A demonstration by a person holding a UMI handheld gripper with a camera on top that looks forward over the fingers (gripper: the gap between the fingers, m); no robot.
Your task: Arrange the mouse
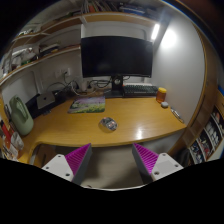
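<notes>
A small dark mouse [108, 123] lies on the wooden desk [130, 118], near its front edge, ahead of and well beyond my fingers. My gripper [112, 160] is open and empty, held off the desk's front edge over the floor. Its two magenta pads [76, 156] stand wide apart with nothing between them. A black monitor [116, 57] stands at the back of the desk with a keyboard [138, 90] in front of it.
A green pad [88, 104] lies left of centre on the desk. An orange cup [162, 96] stands at the right. A green bag [20, 115] sits at the left end. Shelves run along the wall at the left and low at the right.
</notes>
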